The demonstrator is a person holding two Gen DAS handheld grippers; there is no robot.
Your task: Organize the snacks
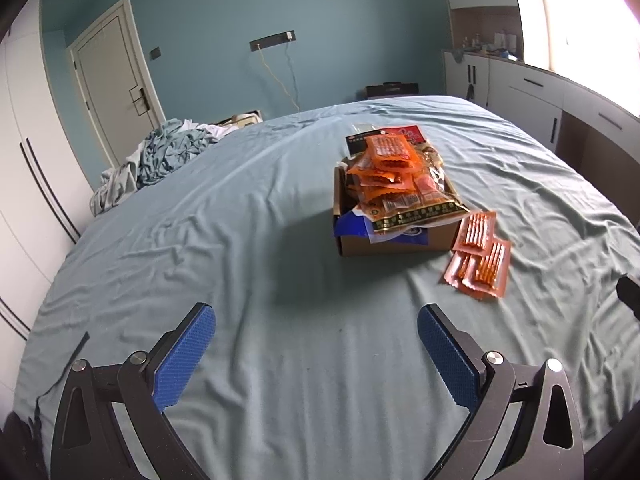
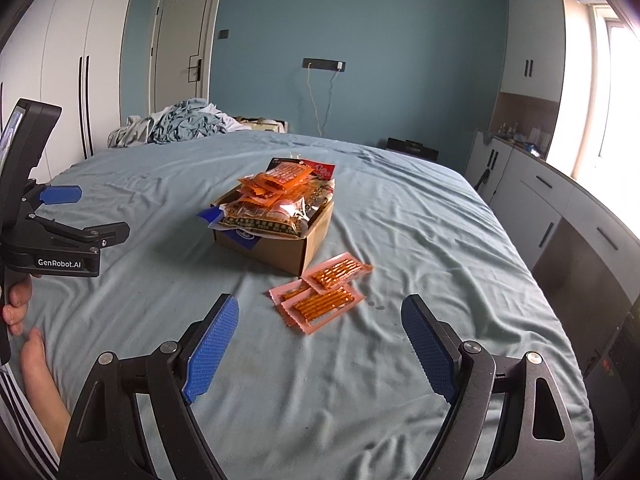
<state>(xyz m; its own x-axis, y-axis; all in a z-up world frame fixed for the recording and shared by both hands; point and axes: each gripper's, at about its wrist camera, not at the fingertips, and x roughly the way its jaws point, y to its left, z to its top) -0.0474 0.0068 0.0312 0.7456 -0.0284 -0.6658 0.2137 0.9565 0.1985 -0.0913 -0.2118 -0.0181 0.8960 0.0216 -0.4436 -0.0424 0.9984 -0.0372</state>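
Observation:
A brown cardboard box (image 1: 400, 246) (image 2: 316, 240) sits on the bed, heaped with orange snack packets (image 1: 390, 154) (image 2: 280, 182) and a large clear snack bag (image 1: 412, 204) (image 2: 276, 220). Three pink packets of orange sticks (image 1: 478, 258) (image 2: 322, 294) lie on the sheet beside the box. My left gripper (image 1: 316, 344) is open and empty, low over the sheet, short of the box. My right gripper (image 2: 320, 332) is open and empty, just short of the pink packets. The left gripper also shows in the right wrist view (image 2: 86, 214), at the left.
The bed is covered by a wrinkled blue-grey sheet (image 1: 240, 240) (image 2: 420, 240). A heap of bedding (image 1: 160, 156) (image 2: 180, 124) lies at the far left corner. White cabinets (image 2: 560, 216) line the right side. A bare foot (image 2: 40, 372) rests on the bed at the left.

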